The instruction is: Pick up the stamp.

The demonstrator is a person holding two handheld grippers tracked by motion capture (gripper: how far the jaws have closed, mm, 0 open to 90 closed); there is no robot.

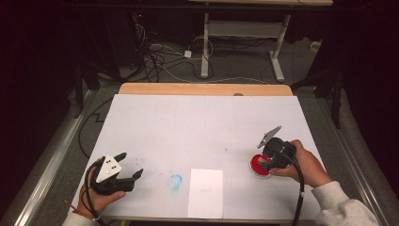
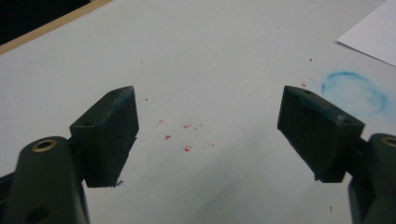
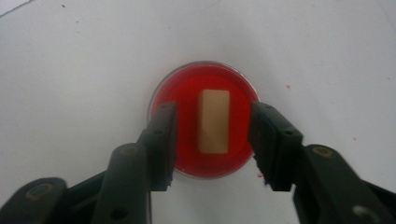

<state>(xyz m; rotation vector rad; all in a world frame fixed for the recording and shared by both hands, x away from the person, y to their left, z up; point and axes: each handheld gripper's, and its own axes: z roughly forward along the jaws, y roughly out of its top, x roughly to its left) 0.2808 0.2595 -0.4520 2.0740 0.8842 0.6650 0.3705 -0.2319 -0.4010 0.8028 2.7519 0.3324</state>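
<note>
A round red dish (image 3: 187, 84) lies on the white table, at the right front in the high view (image 1: 254, 165). A cream rectangular block (image 3: 214, 121) stands in its middle. My right gripper (image 3: 214, 108) hangs over the dish with one jaw on each side of the block, and a gap shows between each pad and the block. In the high view, a hand holds this gripper (image 1: 266, 162) at the dish. My left gripper (image 1: 132, 163) rests at the front left corner, jaws wide apart over bare table (image 2: 208, 112).
A white sheet of paper (image 1: 205, 193) lies at the front middle, with a blue chalky ring (image 1: 175, 182) just left of it. Small red specks (image 2: 187, 137) dot the table between the left jaws. A wooden edge (image 1: 204, 89) bounds the far side.
</note>
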